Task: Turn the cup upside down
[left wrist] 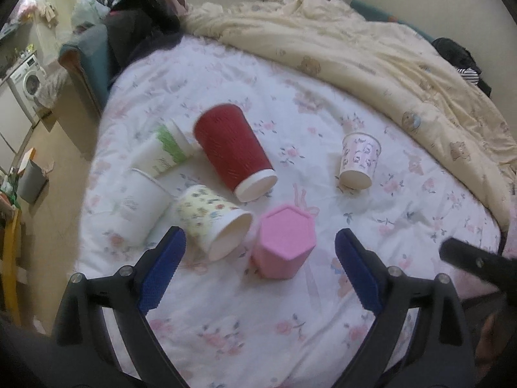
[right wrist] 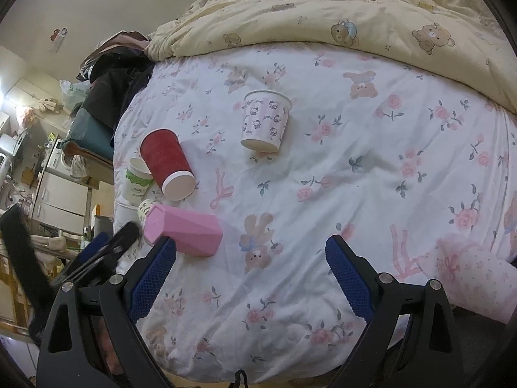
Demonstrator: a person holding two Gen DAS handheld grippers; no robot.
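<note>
Pink cup (right wrist: 184,231) hides most of the floral cup (right wrist: 146,208).

Soft white floral cotton bedsheet (right wrist: 323,168) is showing a matt, slightly rumpled weave. Cream bear-print quilt (left wrist: 371,55) is looking padded, puffy, matt cloth. Tall red paper cup (left wrist: 231,148) is showing a ribbed, corrugated sleeve, rough and dull, with a smooth white rim. Small pink cartoon-print paper cup (right wrist: 265,122) is appearing smooth with a faint sheen. Pink faceted hexagonal plastic container (left wrist: 284,242) is looking hard, smooth, matt. Yellow flower-print paper cup (left wrist: 213,220) is looking smooth, uncoated. Blue gripper pads (right wrist: 152,281) are showing knurled, rubbery texture on matt black plastic arms with bright metal screws.
</note>
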